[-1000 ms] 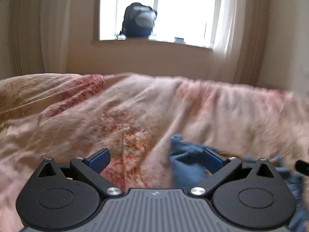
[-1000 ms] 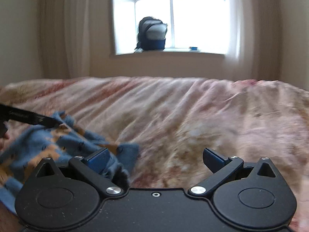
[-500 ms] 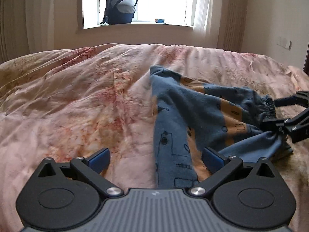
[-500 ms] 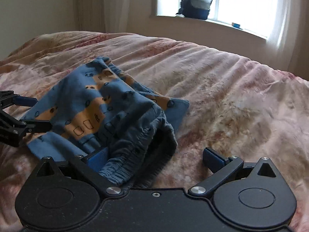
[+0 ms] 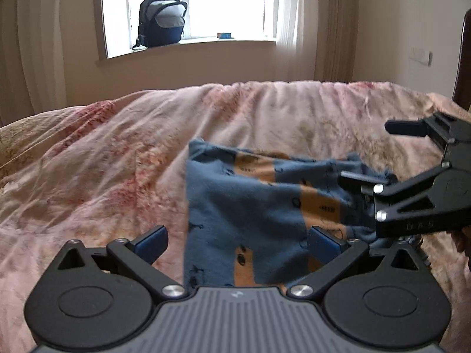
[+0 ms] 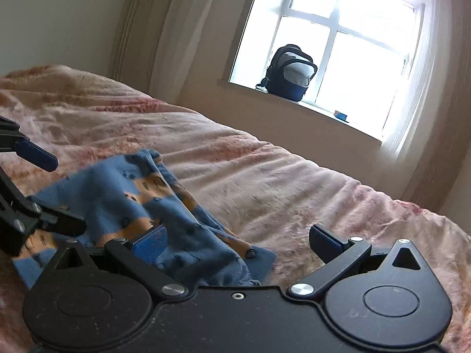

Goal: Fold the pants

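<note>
Gaping wide, both grippers, L (image 5: 238, 242) & R (image 6: 237, 242), over pants (image 5: 250, 206).

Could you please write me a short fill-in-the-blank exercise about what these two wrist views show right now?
1. The pants are blue with ____ patches.
2. They lie on a pink ____.
3. On the windowsill stands a dark ____.
4. The left gripper and the right gripper both have their jaws ____.

Missing words: orange; bedspread; backpack; open
</note>
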A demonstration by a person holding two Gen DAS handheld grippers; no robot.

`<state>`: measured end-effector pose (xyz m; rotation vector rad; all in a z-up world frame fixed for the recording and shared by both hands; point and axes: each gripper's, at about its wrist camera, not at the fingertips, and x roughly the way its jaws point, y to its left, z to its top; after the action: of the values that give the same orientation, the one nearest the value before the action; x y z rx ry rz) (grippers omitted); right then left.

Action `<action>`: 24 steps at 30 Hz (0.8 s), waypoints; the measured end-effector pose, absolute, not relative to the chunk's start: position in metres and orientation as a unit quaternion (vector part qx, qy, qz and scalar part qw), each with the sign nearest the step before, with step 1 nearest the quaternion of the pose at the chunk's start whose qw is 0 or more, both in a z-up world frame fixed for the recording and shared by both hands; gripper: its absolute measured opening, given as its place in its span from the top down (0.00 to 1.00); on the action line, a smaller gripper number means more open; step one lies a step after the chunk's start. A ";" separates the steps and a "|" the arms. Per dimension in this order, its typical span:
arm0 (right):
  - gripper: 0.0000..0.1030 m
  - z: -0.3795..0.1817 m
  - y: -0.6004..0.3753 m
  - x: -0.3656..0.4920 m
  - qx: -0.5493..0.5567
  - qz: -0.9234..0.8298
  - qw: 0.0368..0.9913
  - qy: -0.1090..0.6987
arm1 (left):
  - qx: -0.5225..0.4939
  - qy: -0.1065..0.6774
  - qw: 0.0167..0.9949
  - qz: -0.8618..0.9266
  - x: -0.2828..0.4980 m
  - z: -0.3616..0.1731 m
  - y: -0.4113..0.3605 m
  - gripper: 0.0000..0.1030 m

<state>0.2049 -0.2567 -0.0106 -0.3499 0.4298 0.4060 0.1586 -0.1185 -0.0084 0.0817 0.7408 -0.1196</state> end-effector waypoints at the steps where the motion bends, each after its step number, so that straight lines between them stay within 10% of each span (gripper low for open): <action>1: 0.01 -0.011 -0.259 0.203 -0.168 0.197 0.943 0.209 | 0.041 0.367 0.927 -0.057 0.159 -0.011 -0.120 0.00; 24: 0.01 -0.012 -0.327 0.215 -0.031 0.146 0.962 0.228 | 0.025 0.379 0.925 -0.028 0.129 -0.034 -0.113 0.00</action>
<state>0.2154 -0.3274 -0.0115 -0.0637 0.4619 0.2963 0.1292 -0.1130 -0.0341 0.0506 0.7775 -0.0566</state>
